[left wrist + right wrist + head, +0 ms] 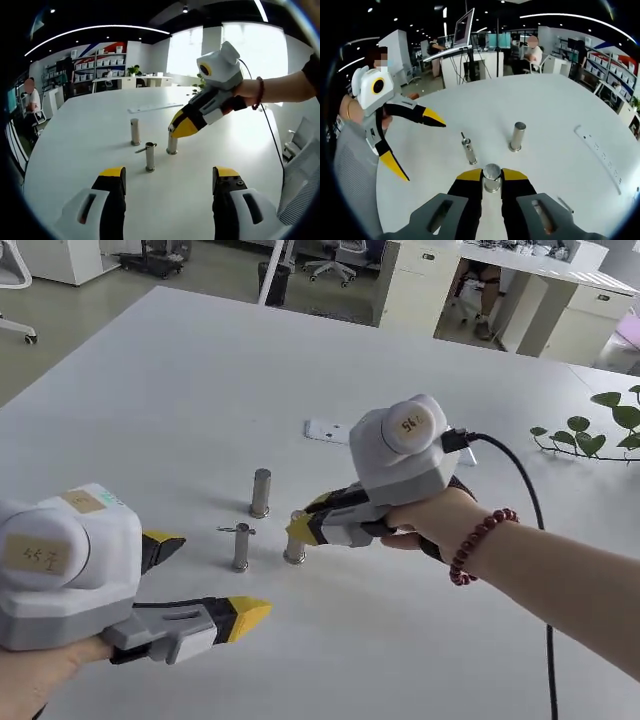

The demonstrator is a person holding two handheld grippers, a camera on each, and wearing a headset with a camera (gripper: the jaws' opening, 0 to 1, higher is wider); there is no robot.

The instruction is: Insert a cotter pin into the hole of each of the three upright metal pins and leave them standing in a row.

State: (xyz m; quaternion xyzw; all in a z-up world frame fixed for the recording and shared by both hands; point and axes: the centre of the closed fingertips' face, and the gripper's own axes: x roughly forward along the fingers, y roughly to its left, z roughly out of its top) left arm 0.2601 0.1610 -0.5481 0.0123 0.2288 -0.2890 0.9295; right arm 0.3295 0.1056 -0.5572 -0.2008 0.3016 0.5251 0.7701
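1. Surface (180,390): big white top. All 3 metal pins stand upright near its middle, close together, more a loose triangle than a row.
2. Right gripper (492,176): jaws nearly closed, one on each side of the clamped pin (492,171), pressing it just below the top. My guess is I'm steadying it so it won't tip, or about to nudge it into line.
3. Left gripper (169,175): jaws wide apart, nothing in them, hanging above the surface short of the pins. Reads as standby, free for the next insert.
4. Rear pin (261,492): stands alone, untouched, nothing seen sticking out of it.
5. Cottered pin (241,546): upright, just beside the clamped pin, apart from both grippers.
6. Cotter pin (232,530): sits thru the cottered pin near its top, poking out sideways. So 1 of 3 looks done. Can't tell re the clamped pin, as the jaws cover where its hole would be.
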